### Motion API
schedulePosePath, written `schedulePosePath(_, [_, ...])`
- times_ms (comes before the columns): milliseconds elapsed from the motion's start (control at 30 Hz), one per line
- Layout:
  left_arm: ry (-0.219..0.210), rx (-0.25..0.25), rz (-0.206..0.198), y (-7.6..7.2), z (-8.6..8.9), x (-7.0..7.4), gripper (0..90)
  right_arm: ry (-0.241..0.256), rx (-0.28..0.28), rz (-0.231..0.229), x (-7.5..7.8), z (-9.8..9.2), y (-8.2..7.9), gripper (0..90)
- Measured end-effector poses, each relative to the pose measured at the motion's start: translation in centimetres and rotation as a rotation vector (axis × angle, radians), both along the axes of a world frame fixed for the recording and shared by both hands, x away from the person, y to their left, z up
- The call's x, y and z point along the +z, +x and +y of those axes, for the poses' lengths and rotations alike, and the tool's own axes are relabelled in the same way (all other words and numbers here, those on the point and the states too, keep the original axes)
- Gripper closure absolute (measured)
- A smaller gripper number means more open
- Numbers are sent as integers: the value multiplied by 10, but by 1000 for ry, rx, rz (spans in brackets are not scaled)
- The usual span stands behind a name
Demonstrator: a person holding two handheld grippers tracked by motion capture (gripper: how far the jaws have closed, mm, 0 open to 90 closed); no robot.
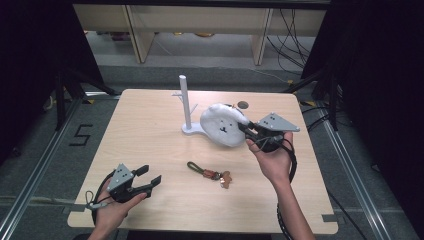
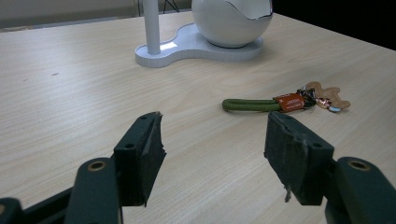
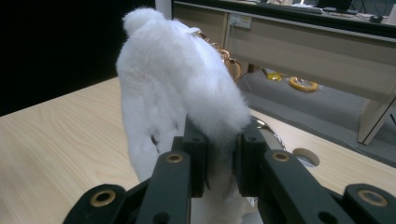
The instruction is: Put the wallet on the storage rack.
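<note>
From above, the right gripper (image 1: 248, 131) pinches a white plush (image 1: 222, 125) beside the stand (image 1: 186, 105) at the far side of the surface (image 1: 150, 135); the left gripper (image 1: 148, 181) hovers spread near a keychain (image 1: 210, 173). The left gripper view has the keychain just ahead of the parted jaws. The right gripper view has both jaws pressed into fur. The plush seems mid-lift; hanging it next likely needs the stand's peg.

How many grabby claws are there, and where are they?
2. The left gripper is open, low over the table's near left part. The right gripper is at the right, pinching the white plush toy.
</note>
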State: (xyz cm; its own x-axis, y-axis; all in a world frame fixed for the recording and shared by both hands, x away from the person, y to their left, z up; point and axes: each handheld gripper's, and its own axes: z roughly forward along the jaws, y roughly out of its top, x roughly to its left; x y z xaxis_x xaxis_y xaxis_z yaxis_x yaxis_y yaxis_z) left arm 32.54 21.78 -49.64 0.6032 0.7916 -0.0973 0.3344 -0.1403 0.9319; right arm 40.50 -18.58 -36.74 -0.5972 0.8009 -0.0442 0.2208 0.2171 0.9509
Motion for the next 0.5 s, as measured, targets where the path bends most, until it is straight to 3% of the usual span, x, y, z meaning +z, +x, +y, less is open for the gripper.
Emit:
schedulePosePath(100, [1, 0, 0, 0, 0, 0, 363, -1, -18, -9, 1, -1, 3, 787])
schedulePosePath(167, [0, 1, 0, 0, 0, 0, 363, 6, -22, 12, 2, -1, 4, 787])
schedulePosePath(233, [-1, 0, -1, 0, 0, 0, 363, -14, -26, -23, 2, -3, 8, 787])
schedulePosePath(267, [-1, 0, 0, 0, 0, 0, 363, 7, -21, 7, 2, -2, 8, 787])
schedulePosePath(333, [-2, 1, 1, -1, 0, 0, 363, -17, -31, -29, 2, -3, 12, 787])
schedulePosePath(467, [-4, -3, 4, -1, -2, -1, 363, -4, -37, 14, 0, -2, 14, 787])
schedulePosePath(500, [-1, -5, 3, -1, -2, -1, 363, -6, -35, 0, -1, -3, 17, 787])
